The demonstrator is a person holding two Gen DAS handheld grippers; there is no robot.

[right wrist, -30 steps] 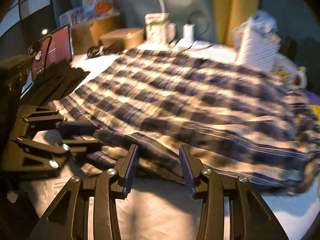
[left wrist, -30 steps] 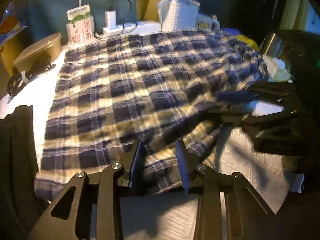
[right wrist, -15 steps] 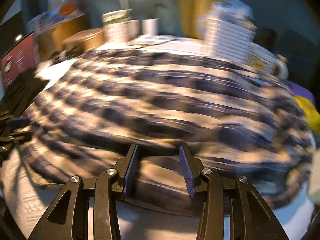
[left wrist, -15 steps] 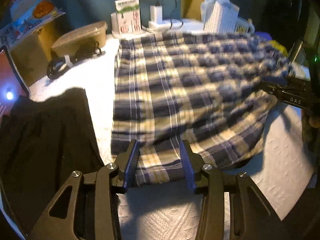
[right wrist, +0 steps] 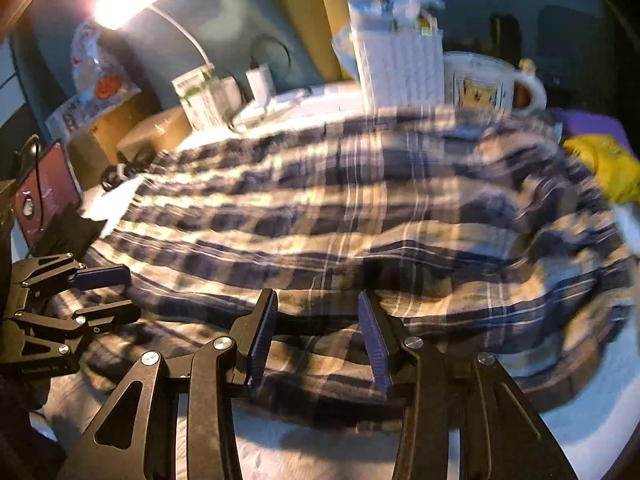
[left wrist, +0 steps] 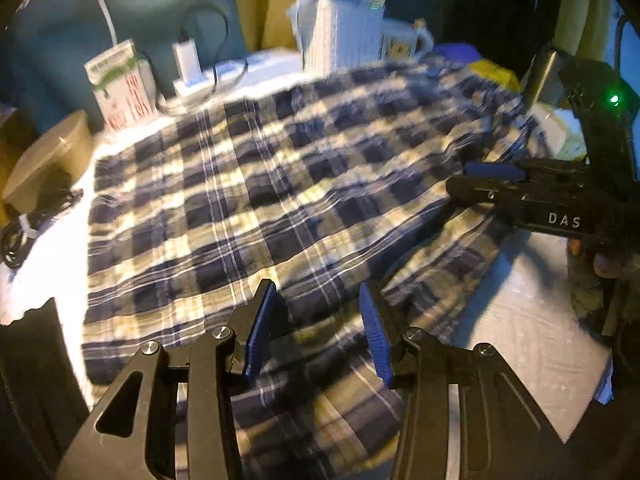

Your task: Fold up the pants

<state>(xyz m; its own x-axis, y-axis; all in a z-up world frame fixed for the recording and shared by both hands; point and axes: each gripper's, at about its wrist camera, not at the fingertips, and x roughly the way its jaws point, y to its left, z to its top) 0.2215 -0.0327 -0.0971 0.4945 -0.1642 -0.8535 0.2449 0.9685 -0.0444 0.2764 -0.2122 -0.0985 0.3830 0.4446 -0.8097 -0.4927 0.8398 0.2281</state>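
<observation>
Blue and cream plaid pants [left wrist: 256, 184] lie spread over a white table [left wrist: 532, 320], partly folded, with a loose lower layer at the near edge. My left gripper [left wrist: 316, 286] hovers open over that near edge; cloth shows between its blue pads [left wrist: 256, 332] but is not pinched. My right gripper [right wrist: 317, 294] is open too, just above the folded front edge of the pants [right wrist: 360, 216]. Each wrist view catches the other gripper: the right gripper [left wrist: 460, 182] at the pants' right side, the left gripper [right wrist: 130, 291] at their left.
Along the back stand a white mesh bag [left wrist: 344, 36], a mug [right wrist: 488, 84], a charger on a power strip [left wrist: 188, 60], a carton [left wrist: 120, 84] and a brown lidded box [left wrist: 48, 156]. Black cloth [left wrist: 28, 360] lies at the near left, a yellow item [right wrist: 608, 164] at the right.
The left jaws widened a little; that gripper swung out to the left, then back over the pants' near edge. The right gripper slid right along the front edge and rolled.
</observation>
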